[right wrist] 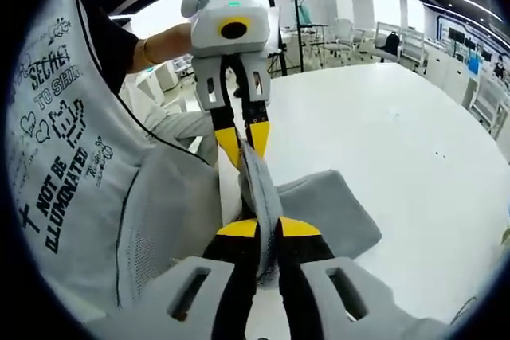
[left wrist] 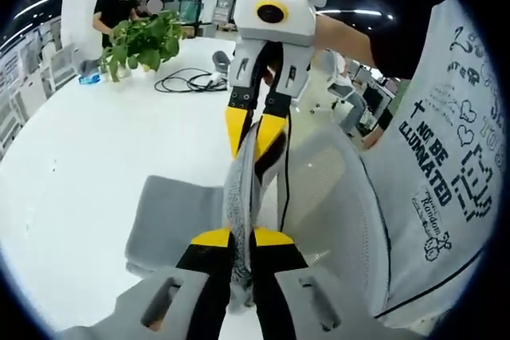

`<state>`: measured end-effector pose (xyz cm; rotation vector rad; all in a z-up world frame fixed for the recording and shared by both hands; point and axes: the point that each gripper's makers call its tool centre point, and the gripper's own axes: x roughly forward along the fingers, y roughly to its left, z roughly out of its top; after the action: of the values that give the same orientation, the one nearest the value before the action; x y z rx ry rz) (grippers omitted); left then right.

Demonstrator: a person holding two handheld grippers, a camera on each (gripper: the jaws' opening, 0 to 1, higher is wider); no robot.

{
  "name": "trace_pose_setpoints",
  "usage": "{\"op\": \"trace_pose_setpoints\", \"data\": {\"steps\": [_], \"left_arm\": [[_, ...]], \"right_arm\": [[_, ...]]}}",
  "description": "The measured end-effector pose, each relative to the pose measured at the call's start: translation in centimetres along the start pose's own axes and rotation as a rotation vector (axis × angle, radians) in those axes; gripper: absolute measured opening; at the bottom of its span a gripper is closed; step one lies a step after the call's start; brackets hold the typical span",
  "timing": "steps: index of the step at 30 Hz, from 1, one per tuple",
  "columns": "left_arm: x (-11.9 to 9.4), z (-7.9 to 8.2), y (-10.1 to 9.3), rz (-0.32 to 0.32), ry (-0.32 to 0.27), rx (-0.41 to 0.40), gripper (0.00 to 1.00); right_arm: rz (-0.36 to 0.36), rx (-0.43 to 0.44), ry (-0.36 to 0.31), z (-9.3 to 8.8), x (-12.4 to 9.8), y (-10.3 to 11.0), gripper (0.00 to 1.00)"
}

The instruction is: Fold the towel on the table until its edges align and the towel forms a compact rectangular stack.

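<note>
Slippage worries me most: my left hand-held gripper (left wrist: 241,238) and my right hand-held gripper (right wrist: 268,228) each sit clamped on an edge of the grey towel (left wrist: 171,216), a narrow strip stretched taut between them above the white bench (left wrist: 80,157). If I pull unevenly or one grip is shallow, I judge the soft cloth could slide out and the edges land askew. Towel fabric looks matte, thick and limp, its lower part lying in a rounded fold on the smooth, glossy bench beside a mesh chair back (left wrist: 335,197).
</note>
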<state>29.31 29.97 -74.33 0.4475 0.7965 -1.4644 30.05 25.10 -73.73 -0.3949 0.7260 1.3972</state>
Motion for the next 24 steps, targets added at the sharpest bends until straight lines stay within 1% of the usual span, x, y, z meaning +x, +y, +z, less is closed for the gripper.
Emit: {"op": "trace_pose_setpoints", "data": {"steps": [4,7,9,14,16,17,18,21,24], "left_arm": [[0.2,0.0,1.2,-0.006,0.007,-0.020,0.07],[0.3,-0.2,2.1,-0.013,0.006,-0.041,0.07],[0.4,-0.4,2.6,-0.010,0.010,-0.047,0.07],[0.7,-0.6,3.5,-0.016,0.013,-0.053,0.07],[0.7,-0.5,3.8,-0.022,0.005,-0.049,0.08],[0.8,-0.4,4.0,-0.028,-0.004,-0.035,0.08],[0.8,-0.4,4.3,-0.029,-0.003,-0.038,0.08],[0.9,-0.5,4.9,-0.030,0.000,-0.042,0.08],[1.1,-0.8,5.7,-0.026,0.007,-0.057,0.08]], "right_arm": [[-0.013,0.001,-0.017,0.2,0.0,-1.2,0.08],[-0.023,0.035,-0.060,0.6,-0.2,-1.9,0.10],[-0.029,0.043,-0.087,0.7,-0.4,-2.3,0.11],[-0.054,0.082,-0.125,0.6,-0.7,-3.3,0.14],[-0.071,0.090,-0.148,0.8,-0.8,-3.7,0.17],[-0.073,0.096,-0.161,0.9,-0.8,-3.8,0.19],[-0.072,0.102,-0.170,1.0,-0.8,-3.9,0.20],[-0.067,0.114,-0.194,1.4,-0.9,-4.1,0.21],[-0.089,0.115,-0.213,1.7,-1.1,-4.6,0.21]]}}
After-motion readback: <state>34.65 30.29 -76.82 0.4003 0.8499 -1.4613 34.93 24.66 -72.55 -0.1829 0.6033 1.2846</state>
